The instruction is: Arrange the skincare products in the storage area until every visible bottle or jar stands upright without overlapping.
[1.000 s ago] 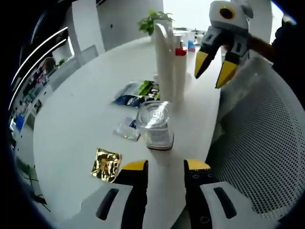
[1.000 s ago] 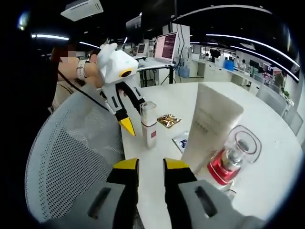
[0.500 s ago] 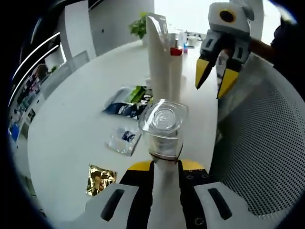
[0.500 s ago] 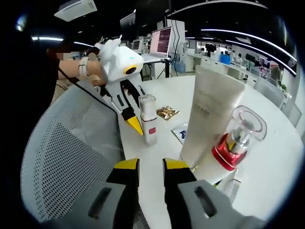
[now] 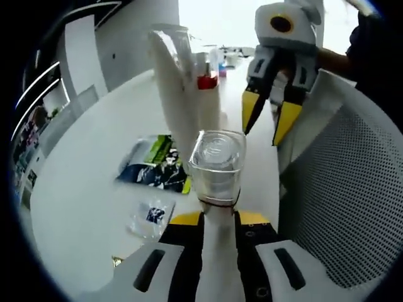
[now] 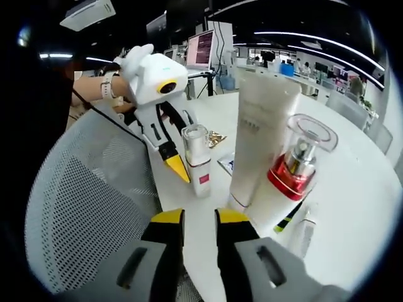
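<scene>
Gripped since a second ago, the slim clear-capped bottle (image 5: 216,165) stands between the left gripper (image 5: 215,220) jaws beside the white tube (image 6: 257,135) and red pump bottle (image 6: 293,167); right gripper (image 6: 193,218) nearly closed, empty; sachets (image 5: 156,167) remain flat

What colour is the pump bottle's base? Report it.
Red, under a clear cap; the pump bottle shows best in the right gripper view.

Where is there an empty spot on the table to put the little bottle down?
The widest bare patch of white table lies left of the sachets in the left gripper view, toward the far edge. It is crowded around the tall white tube and red-collared bottle, and near the chair edge where the left gripper holds the small bottle.
</scene>
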The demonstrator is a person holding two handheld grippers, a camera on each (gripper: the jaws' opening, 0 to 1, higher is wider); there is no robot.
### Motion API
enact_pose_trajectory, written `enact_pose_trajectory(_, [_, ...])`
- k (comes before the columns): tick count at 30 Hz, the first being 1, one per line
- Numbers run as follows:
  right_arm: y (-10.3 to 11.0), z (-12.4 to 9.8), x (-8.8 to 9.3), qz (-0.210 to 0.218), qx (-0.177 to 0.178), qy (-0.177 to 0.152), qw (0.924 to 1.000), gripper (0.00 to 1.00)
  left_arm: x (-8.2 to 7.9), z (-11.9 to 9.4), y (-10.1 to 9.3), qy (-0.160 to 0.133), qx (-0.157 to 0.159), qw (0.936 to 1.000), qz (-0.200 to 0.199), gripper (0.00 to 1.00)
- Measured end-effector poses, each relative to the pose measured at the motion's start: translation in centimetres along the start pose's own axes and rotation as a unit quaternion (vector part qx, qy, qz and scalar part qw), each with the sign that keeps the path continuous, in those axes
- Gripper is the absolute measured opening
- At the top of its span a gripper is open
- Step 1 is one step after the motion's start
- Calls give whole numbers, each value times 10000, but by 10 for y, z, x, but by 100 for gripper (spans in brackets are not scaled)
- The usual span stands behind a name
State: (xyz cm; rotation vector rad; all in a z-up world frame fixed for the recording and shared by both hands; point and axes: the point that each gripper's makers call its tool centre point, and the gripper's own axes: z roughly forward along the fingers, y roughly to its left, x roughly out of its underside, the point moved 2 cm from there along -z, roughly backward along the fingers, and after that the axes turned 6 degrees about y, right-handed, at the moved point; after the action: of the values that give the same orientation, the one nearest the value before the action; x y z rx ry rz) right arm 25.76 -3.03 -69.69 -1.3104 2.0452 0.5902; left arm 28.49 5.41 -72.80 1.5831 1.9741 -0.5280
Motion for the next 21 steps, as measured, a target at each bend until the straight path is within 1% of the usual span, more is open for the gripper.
enact_pose_trajectory(1, [-1,0,1,6,3,10,10000,19,-4,2,-1,-42,12,10000,2,15])
enact_pose_trajectory(2, [-2,-1,2,20,17,21,10000,19,-7,3,-1,-64,23,10000,5,12])
enact_pose_trajectory(3, [-3,-1,3,40,36,38,10000,19,-11,5,-3,-120,72,9999,71,4])
enact_pose_trajectory(4, [-4,-1,3,46,43,48,10000,19,-14,7,-3,-147,32,9998,139,0])
enact_pose_trajectory(5, [-5,-2,5,57,54,57,10000,19,-17,8,0,-187,-51,9996,228,0])
enact_pose_trajectory(7, [-6,-2,7,104,51,86,9999,19,-20,15,-2,-232,61,9997,89,0])
enact_pose_trajectory(8, [-6,-2,7,96,54,100,9999,19,-21,16,-3,-248,66,9996,117,0])
enact_pose_trajectory(12, [-11,-2,12,115,79,155,9998,19,-22,22,-4,-173,38,9997,153,0])
enact_pose_trajectory(15, [-12,1,13,134,37,184,9997,18,-22,21,-5,-172,-3,9998,84,2])
enact_pose_trajectory(18, [-12,7,11,66,-22,211,9998,18,-22,19,-11,-181,-24,9998,-6,2])
enact_pose_trajectory(21, [-12,14,9,-27,-49,210,9998,17,-23,19,-13,-210,-81,9997,-92,4])
